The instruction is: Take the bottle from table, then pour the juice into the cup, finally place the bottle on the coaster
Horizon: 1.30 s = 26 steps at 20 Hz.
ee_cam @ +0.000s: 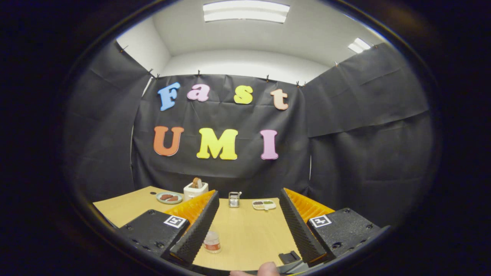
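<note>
Below, bottle (pixel 211 242) between spread jaws.

table (pixel 245 234) matt wood-look | bottle (pixel 211 241) clr plastic | fingers (pixel 197 226) ribbed blk

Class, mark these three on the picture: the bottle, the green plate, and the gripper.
bottle (pixel 211 242): gripper view, on its clear body, beside the left finger.
green plate (pixel 169 197): gripper view, on its near rim, by the white toaster (pixel 195 190).
gripper (pixel 249 197): gripper view, midway between its fingertips, which stand open.
</note>
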Available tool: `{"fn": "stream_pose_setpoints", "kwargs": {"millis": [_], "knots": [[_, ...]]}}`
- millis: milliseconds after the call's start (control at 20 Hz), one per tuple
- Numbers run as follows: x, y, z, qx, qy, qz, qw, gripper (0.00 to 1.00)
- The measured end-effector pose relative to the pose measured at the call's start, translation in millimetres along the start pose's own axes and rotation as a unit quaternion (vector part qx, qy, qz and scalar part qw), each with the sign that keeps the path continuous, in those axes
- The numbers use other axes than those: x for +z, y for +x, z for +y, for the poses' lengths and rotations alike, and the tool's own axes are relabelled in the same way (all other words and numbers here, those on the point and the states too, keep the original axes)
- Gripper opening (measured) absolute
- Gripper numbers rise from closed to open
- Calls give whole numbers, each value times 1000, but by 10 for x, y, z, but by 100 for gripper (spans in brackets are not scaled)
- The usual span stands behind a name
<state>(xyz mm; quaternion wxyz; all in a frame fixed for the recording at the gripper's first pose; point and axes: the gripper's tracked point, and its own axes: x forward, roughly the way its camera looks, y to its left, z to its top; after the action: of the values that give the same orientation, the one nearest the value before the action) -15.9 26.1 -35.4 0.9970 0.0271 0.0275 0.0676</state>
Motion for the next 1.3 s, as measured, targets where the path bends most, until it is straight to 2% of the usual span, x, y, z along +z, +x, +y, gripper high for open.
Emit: {"fn": "stream_pose_setpoints", "kwargs": {"millis": [350, 650, 1000, 1300], "knots": [[-237, 86, 154, 18, -13, 17, 1000, 100], [-626, 157, 457, 56, -17, 40, 997, 100], [-1286, 350, 632, 74, -47, 85, 992, 100], [-1951, 511, 835, 96, -25, 141, 985, 100]]}}
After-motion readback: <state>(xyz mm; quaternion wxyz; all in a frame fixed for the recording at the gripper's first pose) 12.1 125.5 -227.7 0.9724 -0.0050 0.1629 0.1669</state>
